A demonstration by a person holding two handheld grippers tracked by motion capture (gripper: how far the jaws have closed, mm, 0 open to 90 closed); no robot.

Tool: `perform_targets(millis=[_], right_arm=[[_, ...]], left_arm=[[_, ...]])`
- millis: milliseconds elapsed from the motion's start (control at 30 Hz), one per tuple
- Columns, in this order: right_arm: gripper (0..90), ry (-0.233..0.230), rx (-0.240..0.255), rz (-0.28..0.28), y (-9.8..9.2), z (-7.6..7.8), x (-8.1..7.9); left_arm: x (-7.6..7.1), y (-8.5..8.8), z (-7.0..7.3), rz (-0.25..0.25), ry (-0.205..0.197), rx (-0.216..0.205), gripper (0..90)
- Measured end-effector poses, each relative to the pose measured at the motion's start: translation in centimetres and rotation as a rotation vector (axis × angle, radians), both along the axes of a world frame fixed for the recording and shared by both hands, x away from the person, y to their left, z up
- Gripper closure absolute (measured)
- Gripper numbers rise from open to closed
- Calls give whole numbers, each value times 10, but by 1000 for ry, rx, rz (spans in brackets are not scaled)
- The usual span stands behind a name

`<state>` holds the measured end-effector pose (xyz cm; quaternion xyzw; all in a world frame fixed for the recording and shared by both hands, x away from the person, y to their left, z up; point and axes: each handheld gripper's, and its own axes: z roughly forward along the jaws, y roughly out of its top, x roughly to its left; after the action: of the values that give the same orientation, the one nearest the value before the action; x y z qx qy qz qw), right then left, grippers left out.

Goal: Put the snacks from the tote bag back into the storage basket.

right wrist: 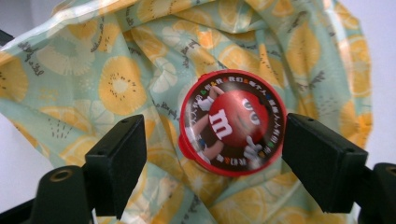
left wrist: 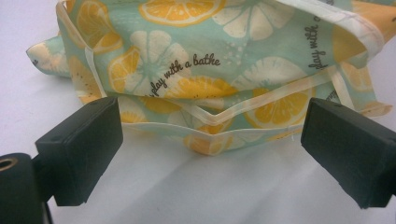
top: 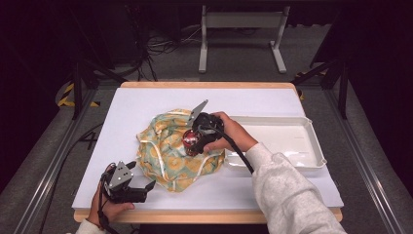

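Candy tin [right wrist: 232, 122], round, red-rimmed, with a red cartoon character on its lid, lies on top of the crumpled lemon-print cloth [top: 173, 151], at the cloth's side nearest the white tray [top: 311, 141]. Right tongs [right wrist: 215, 154] hang over the tin with the jaws spread wide; in the right gripper view one jaw stands just beside the tin's rim and the other is clearly apart from it, so nothing is gripped. Left tongs [left wrist: 212, 156] sit low on the white bench [top: 146, 102] just off the cloth's near edge, jaws equally wide and empty, with the cloth's folded white hem [left wrist: 210, 119] lying between and beyond them.

Judged step: taking the tin off the cloth, perhaps with the left tongs steadying or lifting the hem. To do this well:
- centre the right tongs so that both jaws face the rim across the tin's full width, not off to one side
- lower until the jaws meet the tin's side wall, clear of the fabric folds beneath
- close evenly; a smooth round rim may slip out of a skewed grip
- advance the left tongs over the doubled hem before closing, so that both layers are caught
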<state>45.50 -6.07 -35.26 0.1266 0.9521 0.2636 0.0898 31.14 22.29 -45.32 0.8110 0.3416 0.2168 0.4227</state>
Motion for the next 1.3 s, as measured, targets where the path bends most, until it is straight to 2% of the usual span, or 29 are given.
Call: perform_targets(millis=[133, 200, 267, 400, 433, 567, 700, 867, 1133, 1300], right_arm=[[206, 5, -43, -13, 7, -7, 6], [206, -1, -42, -15, 8, -8, 7], [209, 14, -35, -23, 9, -7, 11], [181, 14, -81, -51, 11, -11, 19], [181, 40, -77, -61, 11, -13, 21], [231, 93, -80, -57, 12, -20, 25], [252, 94, -85, -54, 15, -22, 25], [252, 81, -115, -56, 17, -22, 24], [255, 82, -108, -73, 19, -23, 23], [256, 68, -116, -72, 21, -22, 21]], left_arm=[[-1, 1, 0, -1, 3, 3, 61], [-1, 1, 0, -2, 2, 0, 61], [-1, 1, -1, 0, 2, 0, 61], [-1, 1, -1, -2, 5, 1, 61], [-1, 1, -1, -2, 6, -1, 61], [-1, 2, -1, -4, 7, 5, 61], [-1, 2, -1, -4, 6, 3, 61], [-2, 3, -2, -5, 5, 12, 61], [-2, 3, -1, -2, 2, 6, 61], [-2, 3, -1, -5, 4, 11, 61]])
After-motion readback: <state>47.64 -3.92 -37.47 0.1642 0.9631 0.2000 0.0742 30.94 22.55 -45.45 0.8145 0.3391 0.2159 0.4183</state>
